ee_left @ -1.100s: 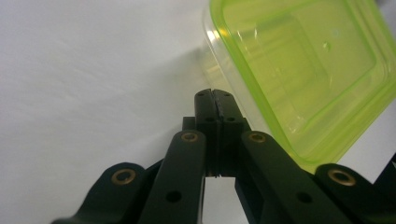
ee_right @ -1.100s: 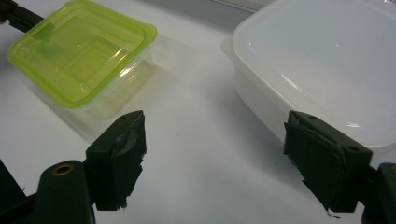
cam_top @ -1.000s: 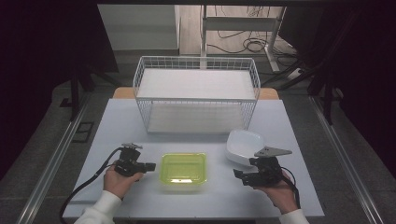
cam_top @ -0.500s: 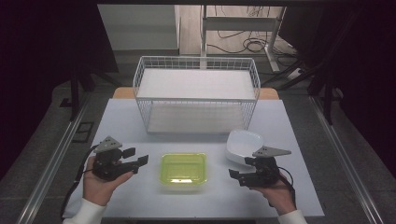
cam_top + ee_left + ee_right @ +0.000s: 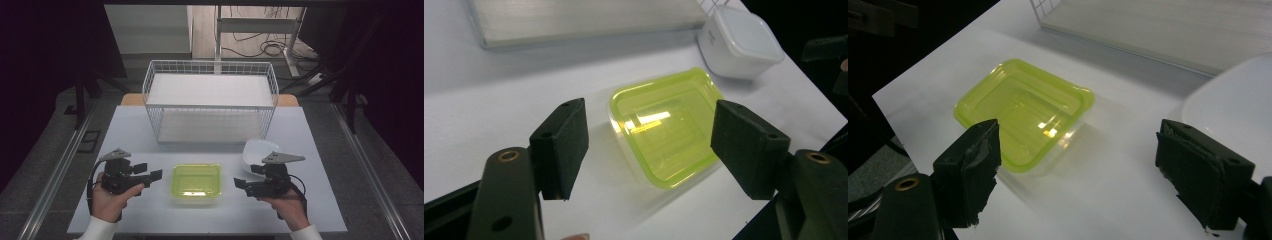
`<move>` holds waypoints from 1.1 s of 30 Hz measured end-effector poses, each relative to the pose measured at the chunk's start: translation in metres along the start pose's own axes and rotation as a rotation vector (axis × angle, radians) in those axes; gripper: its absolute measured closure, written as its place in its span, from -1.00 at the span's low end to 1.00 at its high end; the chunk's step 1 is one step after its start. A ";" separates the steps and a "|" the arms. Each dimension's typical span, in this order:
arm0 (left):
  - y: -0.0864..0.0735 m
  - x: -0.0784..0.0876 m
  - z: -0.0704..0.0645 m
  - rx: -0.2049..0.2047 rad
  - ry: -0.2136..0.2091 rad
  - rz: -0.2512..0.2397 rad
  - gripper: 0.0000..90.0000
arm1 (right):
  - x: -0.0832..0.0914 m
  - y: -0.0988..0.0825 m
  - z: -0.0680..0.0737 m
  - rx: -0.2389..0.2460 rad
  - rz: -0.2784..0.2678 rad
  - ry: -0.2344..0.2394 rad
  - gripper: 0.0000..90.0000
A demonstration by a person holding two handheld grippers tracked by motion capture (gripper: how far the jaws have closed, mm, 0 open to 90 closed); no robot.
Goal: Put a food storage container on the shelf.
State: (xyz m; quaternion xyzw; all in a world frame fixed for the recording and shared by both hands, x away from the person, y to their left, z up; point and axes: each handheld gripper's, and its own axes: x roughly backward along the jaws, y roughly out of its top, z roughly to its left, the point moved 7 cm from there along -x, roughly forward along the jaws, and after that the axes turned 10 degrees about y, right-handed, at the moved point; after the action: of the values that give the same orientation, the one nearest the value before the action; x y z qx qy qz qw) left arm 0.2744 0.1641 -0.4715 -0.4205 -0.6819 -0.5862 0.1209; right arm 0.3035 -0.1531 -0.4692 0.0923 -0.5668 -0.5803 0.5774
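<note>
Left gripper (image 5: 150, 172), jaws just opened wide with nothing between them, is held just left of the yellow-green container (image 5: 196, 181). Right of the container, the right gripper (image 5: 245, 186) is held with jaws wide and empty, in front of the white bowl (image 5: 256, 151).

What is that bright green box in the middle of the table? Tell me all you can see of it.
The green box is a shallow, rectangular container with rounded corners, made of what looks like see-through yellow-green plastic. It has a flat rim all round and a stepped floor, and nothing is inside it. It sits flat and upright on the white table, near the front edge, in front of the wire basket. A white container stands close by, apart from it. The left tongs and right tongs flank it, open, without touching.
</note>
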 end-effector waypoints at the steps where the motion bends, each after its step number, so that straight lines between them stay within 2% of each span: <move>1: 0.001 -0.002 0.000 0.004 -0.012 0.000 -0.31 | -0.002 0.001 0.002 -0.004 0.001 0.001 -0.59; 4: 0.002 -0.008 0.006 0.003 -0.021 0.006 -0.31 | -0.012 0.005 0.004 -0.020 0.008 0.009 -0.59; 7: 0.002 -0.015 0.013 0.030 -0.046 0.009 -0.31 | -0.025 0.006 0.003 -0.039 0.024 0.006 -0.59; 10: -0.001 -0.021 0.016 0.048 -0.074 0.025 -0.30 | -0.029 0.007 0.002 -0.058 0.025 0.009 -0.59; 16: -0.008 -0.035 0.017 0.057 -0.081 0.068 -0.27 | -0.041 0.004 -0.001 -0.113 0.017 0.005 -0.51; 19: -0.011 -0.043 0.016 0.090 -0.110 0.094 -0.25 | -0.046 -0.001 0.000 -0.125 0.040 0.011 -0.45; 23: -0.014 -0.050 0.017 0.126 -0.140 0.114 -0.23 | -0.053 -0.005 -0.005 -0.171 0.047 0.022 -0.37; 24: -0.016 -0.051 0.017 0.136 -0.147 0.119 -0.22 | -0.056 -0.007 -0.006 -0.195 0.052 0.031 -0.34; 25: -0.016 -0.053 0.017 0.141 -0.147 0.123 -0.22 | -0.056 -0.007 -0.006 -0.195 0.052 0.031 -0.34; 28: -0.021 -0.057 0.016 0.128 -0.133 0.133 -0.19 | -0.059 -0.009 -0.008 -0.222 0.054 0.034 -0.29; 30: -0.023 -0.060 0.012 0.123 -0.148 0.143 -0.19 | -0.061 -0.010 -0.010 -0.250 0.050 0.042 -0.27; 33: -0.024 -0.064 0.009 0.123 -0.159 0.158 -0.17 | -0.066 -0.013 -0.011 -0.260 0.059 0.042 -0.23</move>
State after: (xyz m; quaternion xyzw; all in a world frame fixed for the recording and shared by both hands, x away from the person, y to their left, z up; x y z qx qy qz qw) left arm 0.2995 0.1460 -0.5329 -0.5099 -0.6887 -0.4966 0.1381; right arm 0.3257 -0.1120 -0.5192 0.0122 -0.4769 -0.6295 0.6133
